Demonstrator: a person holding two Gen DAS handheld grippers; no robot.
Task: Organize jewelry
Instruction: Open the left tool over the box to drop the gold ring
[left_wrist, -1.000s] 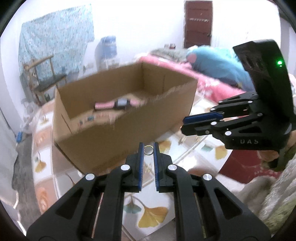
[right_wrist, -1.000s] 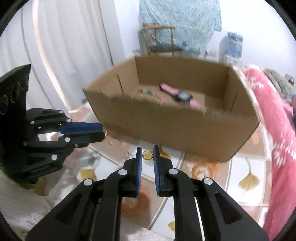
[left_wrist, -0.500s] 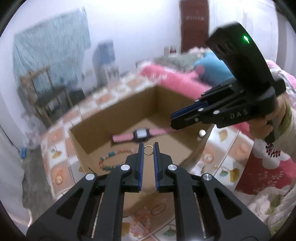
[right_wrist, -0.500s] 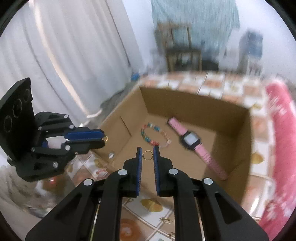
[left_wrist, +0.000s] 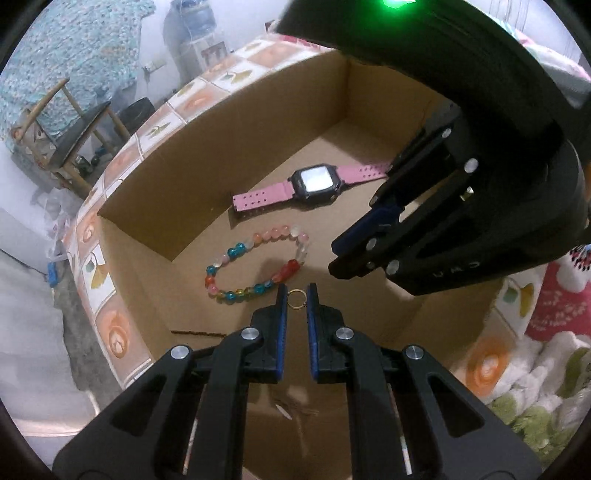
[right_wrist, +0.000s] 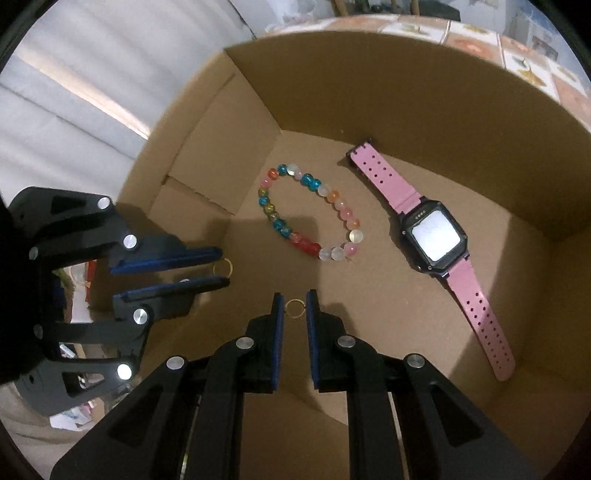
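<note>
An open cardboard box (left_wrist: 258, 110) (right_wrist: 406, 92) lies under both grippers. On its floor rest a pink-strapped watch (left_wrist: 317, 181) (right_wrist: 436, 236) and a bracelet of coloured beads (left_wrist: 236, 251) (right_wrist: 310, 181). My left gripper (left_wrist: 295, 297) is shut on a small gold ring (left_wrist: 295, 297), just this side of the bracelet. My right gripper (right_wrist: 295, 308) is shut on a second gold ring (right_wrist: 295, 308). In the right wrist view the left gripper (right_wrist: 223, 267) comes in from the left with its ring (right_wrist: 222, 266) at the tips. The right gripper (left_wrist: 334, 256) fills the left wrist view's upper right.
The box stands on a surface patterned with orange and leaf tiles (left_wrist: 110, 332). A wooden chair (left_wrist: 74, 129) and a water dispenser (left_wrist: 192, 18) stand beyond it. White curtains (right_wrist: 92, 74) hang to the left, and a fluffy cloth (left_wrist: 535, 387) lies to the right.
Both grippers have moved forward from in front of the box to above its inside and tipped down. Each still holds its gold ring.
</note>
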